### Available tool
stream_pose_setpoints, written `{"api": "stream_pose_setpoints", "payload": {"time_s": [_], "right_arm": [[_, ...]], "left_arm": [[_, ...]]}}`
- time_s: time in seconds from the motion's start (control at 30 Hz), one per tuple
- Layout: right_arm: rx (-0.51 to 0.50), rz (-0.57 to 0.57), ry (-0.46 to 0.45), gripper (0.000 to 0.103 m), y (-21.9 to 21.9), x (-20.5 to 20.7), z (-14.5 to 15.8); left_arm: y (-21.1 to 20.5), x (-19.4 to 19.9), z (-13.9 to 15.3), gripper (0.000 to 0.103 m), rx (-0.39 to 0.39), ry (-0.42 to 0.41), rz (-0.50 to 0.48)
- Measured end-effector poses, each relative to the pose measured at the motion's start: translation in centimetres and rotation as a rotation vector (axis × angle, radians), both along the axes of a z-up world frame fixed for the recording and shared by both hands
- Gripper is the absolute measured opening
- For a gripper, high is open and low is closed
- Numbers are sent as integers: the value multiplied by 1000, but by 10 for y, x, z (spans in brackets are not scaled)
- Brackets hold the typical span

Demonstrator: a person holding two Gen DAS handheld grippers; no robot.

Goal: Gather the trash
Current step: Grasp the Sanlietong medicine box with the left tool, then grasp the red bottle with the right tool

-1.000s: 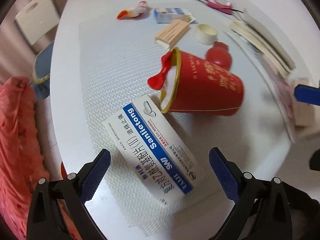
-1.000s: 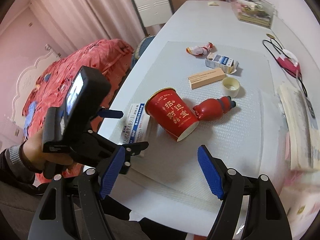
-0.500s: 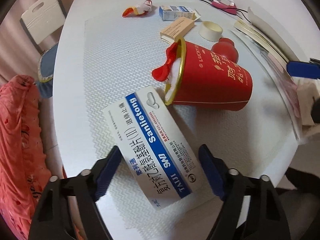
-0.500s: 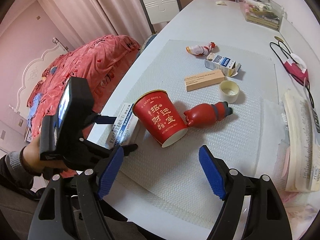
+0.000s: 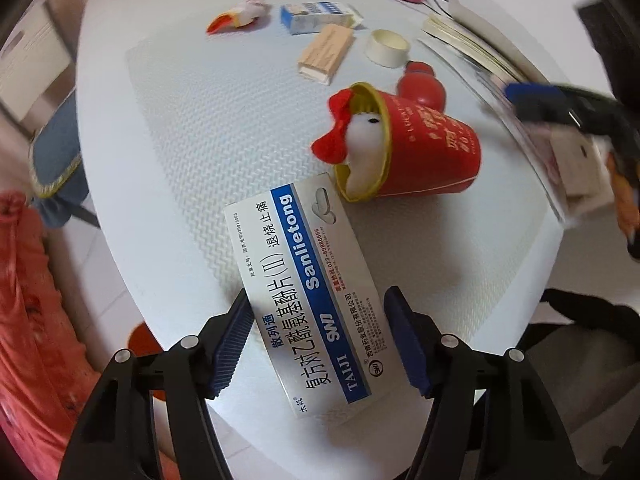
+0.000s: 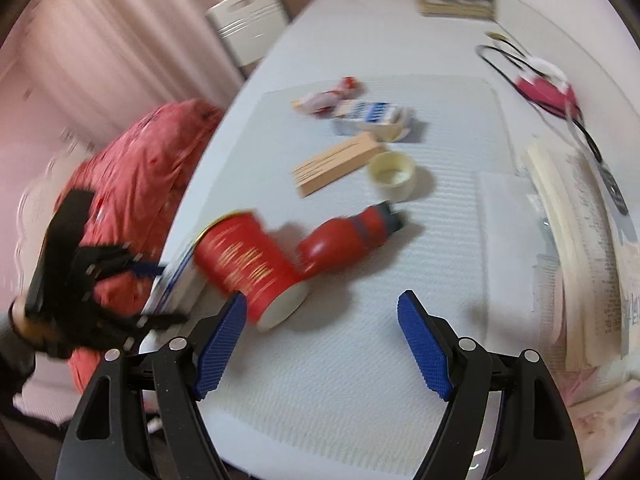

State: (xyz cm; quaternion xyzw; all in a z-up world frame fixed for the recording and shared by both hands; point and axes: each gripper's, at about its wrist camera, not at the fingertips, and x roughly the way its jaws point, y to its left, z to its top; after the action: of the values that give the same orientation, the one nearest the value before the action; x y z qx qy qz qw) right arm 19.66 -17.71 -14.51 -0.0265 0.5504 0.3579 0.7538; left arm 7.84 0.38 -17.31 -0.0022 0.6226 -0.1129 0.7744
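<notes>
Down at the near desk (image 5: 104, 128) edge, the left gripper (image 5: 318, 340) straddles the white-and-blue medicine box (image 5: 304, 296), its jaws closing around the box's near end. The left blue pad sits against the box's long edge; the right pad stands just beside the other edge, and whether it presses yet cannot be told. The box lies flat on the textured mat (image 5: 208, 120), its far corner at about 1 o'clock touching the rim of the red paper cup (image 5: 424, 152). That cup lies on its side with its mouth facing the box, and a red-and-white crumpled wrapper (image 5: 352, 136) sticks out of it. Just behind the cup, at 1 o'clock, lies a red bottle (image 5: 424, 88), also on its side. Farther off, around 12 o'clock, sit a tan box (image 5: 326, 54), a small white tub (image 5: 388, 46), a blue-and-white carton (image 5: 316, 16) and a red-and-white scrap (image 5: 240, 18).

From the right wrist view, which is blurred, the right gripper (image 6: 320, 344) hangs over the mat with its jaws apart and nothing between them. The cup's base lies just beyond its left pad at 11 o'clock, the bottle at 12 o'clock. A stack of papers (image 6: 576, 248) lies at 2 o'clock.
</notes>
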Motion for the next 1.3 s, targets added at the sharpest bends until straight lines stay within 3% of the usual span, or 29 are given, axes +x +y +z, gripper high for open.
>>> {"api": "stream_pose_setpoints", "payload": {"time_s": [0.13,0.3,0.5,0.57,0.9,1.3], "right_arm": [[-11,-32,25,76,11,15,-9],[-31,-69,96,63,25,28,-27],[-26,-124,211,62,34,38,-52],[-16,-137,232,52,37,40,-57],[-49,-68,106,45,40,28,-39],[-84,79,-22,45,18,-16,21]], "left_arm": [[-2,8,1,68,-3,3,-56],[-4,7,2,68,1,0,-141],[4,19,-4,68,-27,8,-168],[7,19,-4,68,-38,6,-172],[4,21,-15,68,-50,15,-176],[-3,3,13,68,-36,-27,-161]]}}
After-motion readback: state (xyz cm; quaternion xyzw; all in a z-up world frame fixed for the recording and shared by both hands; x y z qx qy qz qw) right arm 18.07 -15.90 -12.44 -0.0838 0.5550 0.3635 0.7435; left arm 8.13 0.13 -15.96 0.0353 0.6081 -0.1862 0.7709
